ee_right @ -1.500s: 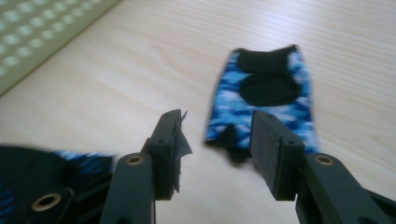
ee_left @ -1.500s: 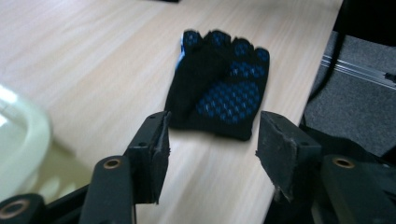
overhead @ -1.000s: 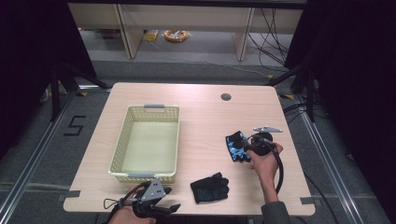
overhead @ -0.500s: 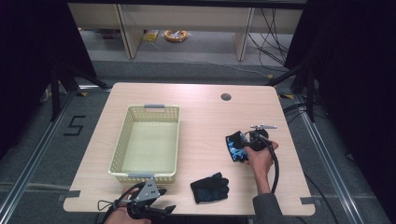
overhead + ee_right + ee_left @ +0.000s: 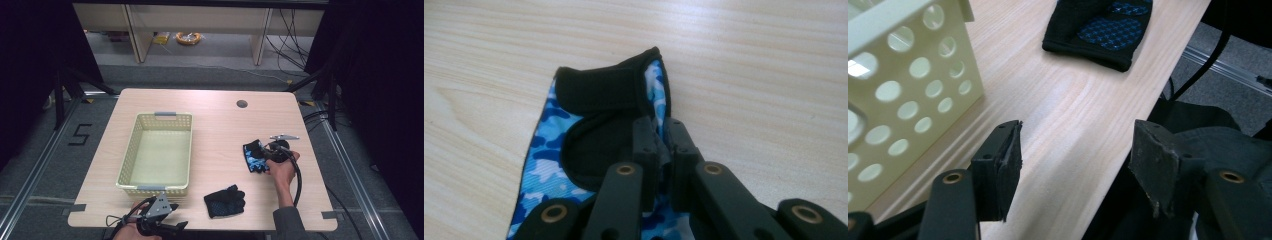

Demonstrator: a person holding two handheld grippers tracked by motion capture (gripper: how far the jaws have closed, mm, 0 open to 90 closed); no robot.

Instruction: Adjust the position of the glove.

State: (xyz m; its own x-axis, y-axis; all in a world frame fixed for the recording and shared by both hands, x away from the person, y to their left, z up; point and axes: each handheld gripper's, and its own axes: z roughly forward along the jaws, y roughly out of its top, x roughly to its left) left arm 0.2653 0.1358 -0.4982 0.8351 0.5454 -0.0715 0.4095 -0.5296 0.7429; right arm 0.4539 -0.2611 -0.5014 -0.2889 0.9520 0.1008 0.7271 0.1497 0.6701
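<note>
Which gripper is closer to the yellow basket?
Left. The left gripper sits at the table's near edge, just in front of the basket, jaws open. The right gripper is off to the basket's right, shut on the blue camouflage glove.

**Around the work: basket, dark glove, floor clutter**

A pale yellow perforated basket [image 5: 157, 152] stands left of centre on the wooden surface [image 5: 215, 112], with a grey handle at its far and near rims. A black glove with blue dotted palm [image 5: 224, 201] lies flat near the lower middle edge, well apart from the basket. A round cable hole [image 5: 242, 104] sits in the upper right part. On the floor, top centre, lies an orange coil [image 5: 188, 37]; at left, a "5" mark [image 5: 80, 134].
</note>
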